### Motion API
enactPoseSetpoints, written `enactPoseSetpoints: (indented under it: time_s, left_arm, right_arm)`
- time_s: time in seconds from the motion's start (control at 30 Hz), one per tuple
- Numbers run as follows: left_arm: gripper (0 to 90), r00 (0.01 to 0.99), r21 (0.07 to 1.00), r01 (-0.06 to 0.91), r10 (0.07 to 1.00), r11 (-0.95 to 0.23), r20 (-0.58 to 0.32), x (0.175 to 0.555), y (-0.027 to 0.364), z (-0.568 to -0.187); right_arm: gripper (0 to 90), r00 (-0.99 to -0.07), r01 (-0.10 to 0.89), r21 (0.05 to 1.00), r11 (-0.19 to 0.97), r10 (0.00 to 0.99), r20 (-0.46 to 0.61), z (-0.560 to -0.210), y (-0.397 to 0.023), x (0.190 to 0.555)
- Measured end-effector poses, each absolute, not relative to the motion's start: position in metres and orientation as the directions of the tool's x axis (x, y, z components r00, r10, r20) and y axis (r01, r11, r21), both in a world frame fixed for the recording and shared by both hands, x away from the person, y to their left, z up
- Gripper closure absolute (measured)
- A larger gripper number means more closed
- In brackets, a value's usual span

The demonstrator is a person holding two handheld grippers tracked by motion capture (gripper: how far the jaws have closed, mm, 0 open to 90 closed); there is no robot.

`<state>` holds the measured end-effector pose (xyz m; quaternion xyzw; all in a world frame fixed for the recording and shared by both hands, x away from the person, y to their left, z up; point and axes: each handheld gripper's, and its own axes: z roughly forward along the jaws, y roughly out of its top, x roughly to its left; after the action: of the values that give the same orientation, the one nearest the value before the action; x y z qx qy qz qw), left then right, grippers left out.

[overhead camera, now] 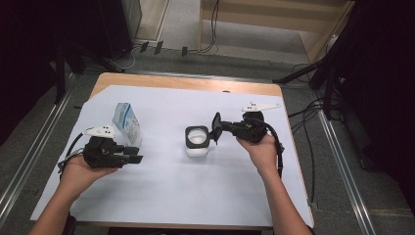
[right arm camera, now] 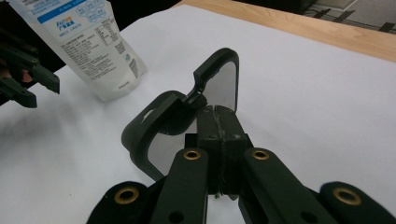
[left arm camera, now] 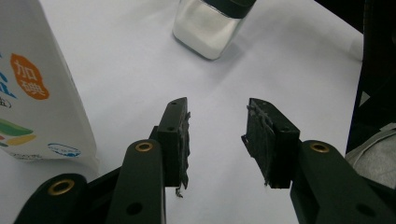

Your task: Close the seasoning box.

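A clear square jar [overhead camera: 196,145] of white powder with a black rim [right arm camera: 140,135] stands at the middle of the table. Its black flip lid [right arm camera: 219,79] is raised upright. My right gripper [overhead camera: 215,131] [right arm camera: 218,116] is shut on the lower edge of that lid from the jar's right side. A white and blue standing pouch [overhead camera: 126,122] [left arm camera: 32,84] [right arm camera: 88,42] stands at the left. My left gripper [overhead camera: 134,154] [left arm camera: 217,135] is open just right of the pouch's base with nothing between its pads, pointing toward the jar [left arm camera: 210,28].
White paper [overhead camera: 171,196] covers the wooden table [overhead camera: 186,82], whose far edge shows bare. Cables trail from both grippers. Dark stands and floor cables [overhead camera: 313,73] surround the table.
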<state>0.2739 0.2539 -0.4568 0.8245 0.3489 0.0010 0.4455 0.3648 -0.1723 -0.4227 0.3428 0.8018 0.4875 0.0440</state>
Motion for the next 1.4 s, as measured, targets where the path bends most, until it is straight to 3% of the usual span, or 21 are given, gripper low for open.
enactPoseSetpoints:
  time_s: [0.37, 1.4]
  left_arm:
    - [59.2, 0.757, 0.729, 0.578, 0.574, -0.366, -0.311, 0.275, 0.254, -0.459]
    - [58.3, 0.756, 0.716, 0.585, 0.577, -0.381, -0.31, 0.275, 0.257, -0.464]
  right_arm:
    - [90.0, -0.785, 0.486, 0.815, 0.316, 0.568, 0.248, -0.419, -0.154, 0.365]
    - [90.0, -0.804, 0.516, 0.775, 0.366, 0.519, 0.29, -0.45, -0.116, 0.371]
